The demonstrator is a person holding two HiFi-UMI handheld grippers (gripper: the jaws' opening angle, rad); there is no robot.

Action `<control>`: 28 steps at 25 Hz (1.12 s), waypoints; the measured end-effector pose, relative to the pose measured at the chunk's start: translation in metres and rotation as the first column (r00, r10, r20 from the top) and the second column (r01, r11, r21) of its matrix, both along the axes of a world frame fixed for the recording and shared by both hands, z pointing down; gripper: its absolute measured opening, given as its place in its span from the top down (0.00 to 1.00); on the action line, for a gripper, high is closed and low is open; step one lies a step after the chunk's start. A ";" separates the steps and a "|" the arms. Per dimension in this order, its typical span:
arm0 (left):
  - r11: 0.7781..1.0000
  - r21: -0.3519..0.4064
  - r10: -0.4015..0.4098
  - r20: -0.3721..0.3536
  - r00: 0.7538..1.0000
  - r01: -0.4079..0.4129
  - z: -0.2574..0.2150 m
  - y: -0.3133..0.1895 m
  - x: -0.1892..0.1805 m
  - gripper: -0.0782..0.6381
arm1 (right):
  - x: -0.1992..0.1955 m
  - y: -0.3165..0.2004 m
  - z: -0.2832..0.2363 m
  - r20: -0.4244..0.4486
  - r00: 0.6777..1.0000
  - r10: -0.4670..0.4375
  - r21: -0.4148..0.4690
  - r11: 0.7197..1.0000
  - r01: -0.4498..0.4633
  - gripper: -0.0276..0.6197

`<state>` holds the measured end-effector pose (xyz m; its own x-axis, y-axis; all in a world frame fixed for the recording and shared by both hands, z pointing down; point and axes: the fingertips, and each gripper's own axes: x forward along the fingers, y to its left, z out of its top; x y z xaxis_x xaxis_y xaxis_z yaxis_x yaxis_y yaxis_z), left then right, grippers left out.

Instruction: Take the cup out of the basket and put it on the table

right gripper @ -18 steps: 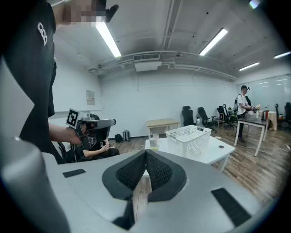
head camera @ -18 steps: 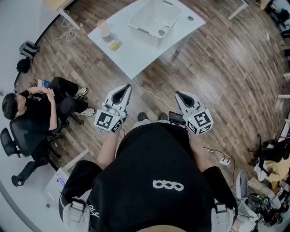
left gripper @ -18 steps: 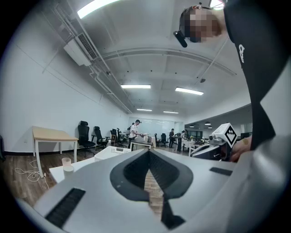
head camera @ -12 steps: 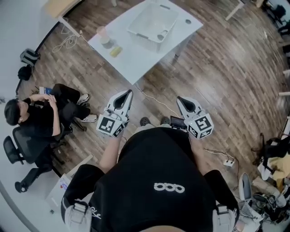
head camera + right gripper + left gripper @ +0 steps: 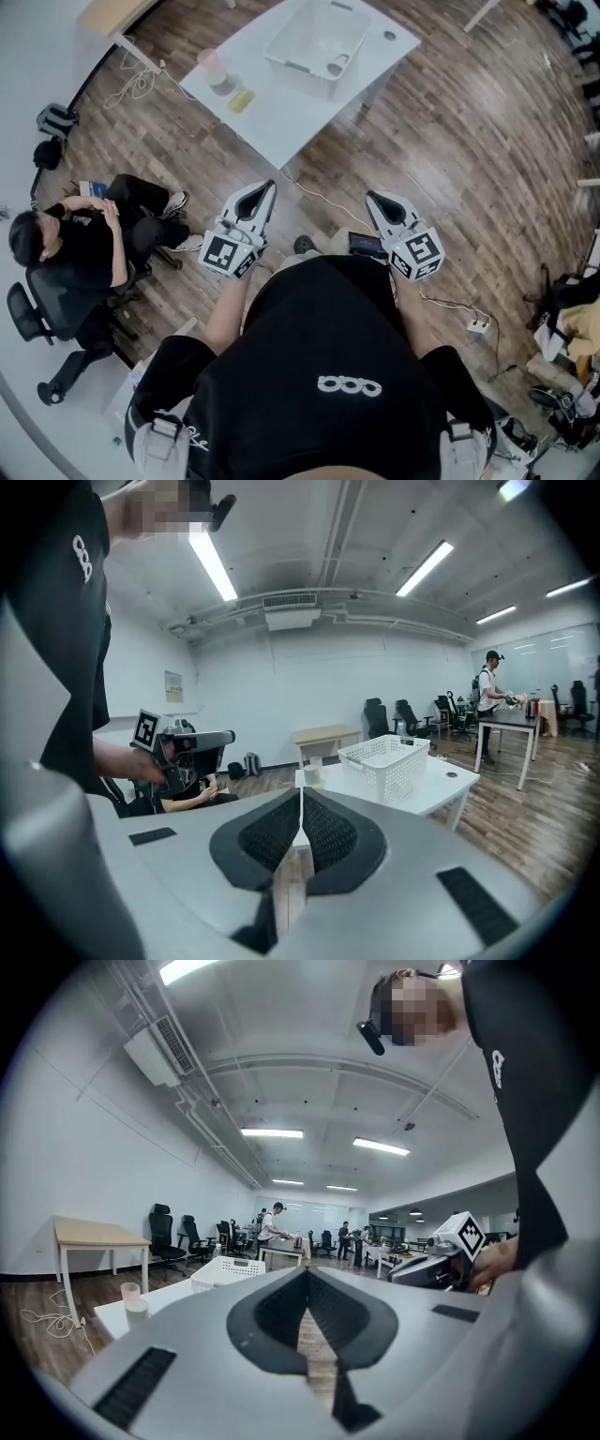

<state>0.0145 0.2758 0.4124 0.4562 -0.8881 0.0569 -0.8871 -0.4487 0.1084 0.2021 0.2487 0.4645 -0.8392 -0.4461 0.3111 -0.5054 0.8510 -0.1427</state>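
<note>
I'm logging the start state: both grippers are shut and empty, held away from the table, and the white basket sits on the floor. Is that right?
Not quite. The white basket stands on the white table, not on the floor; the head view shows it. The rest holds: the left gripper and the right gripper are both shut and empty, held away from the table.
</note>
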 end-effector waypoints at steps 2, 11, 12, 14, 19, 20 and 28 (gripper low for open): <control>1.000 -0.003 0.008 0.006 1.000 -0.008 0.004 -0.004 -0.004 0.88 | -0.006 -0.003 0.003 -0.015 1.000 -0.007 0.002 1.000 0.007 0.92; 1.000 0.002 0.012 0.003 1.000 -0.012 0.014 -0.063 -0.006 0.88 | -0.027 -0.068 0.013 -0.018 0.999 -0.042 0.010 0.999 0.042 0.92; 1.000 0.004 0.009 0.009 1.000 -0.009 0.015 -0.074 -0.008 0.88 | -0.033 -0.083 0.013 -0.014 0.999 -0.050 0.017 0.999 0.050 0.92; 1.000 0.007 0.004 0.018 1.000 -0.004 0.014 -0.098 -0.014 0.88 | -0.044 -0.113 0.013 -0.006 0.998 -0.066 0.026 0.997 0.066 0.92; 1.000 0.007 -0.005 0.031 0.999 0.005 0.009 -0.160 -0.020 0.88 | -0.060 -0.193 0.007 -0.006 0.994 -0.107 0.031 0.994 0.107 0.92; 1.000 0.002 -0.010 0.036 0.999 0.010 0.008 -0.174 -0.021 0.88 | -0.062 -0.209 0.005 -0.007 0.993 -0.117 0.032 0.993 0.117 0.92; 0.995 -0.037 -0.092 0.061 0.994 0.094 0.006 -0.265 -0.028 0.88 | -0.074 -0.317 0.006 -0.005 0.978 -0.206 0.000 0.978 0.206 0.92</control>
<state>-0.0134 0.0106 0.4181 0.3667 -0.9229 0.1173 -0.9301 -0.3607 0.0701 0.1281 -0.0684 0.4707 -0.9116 -0.2637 0.3152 -0.3196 0.9371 -0.1402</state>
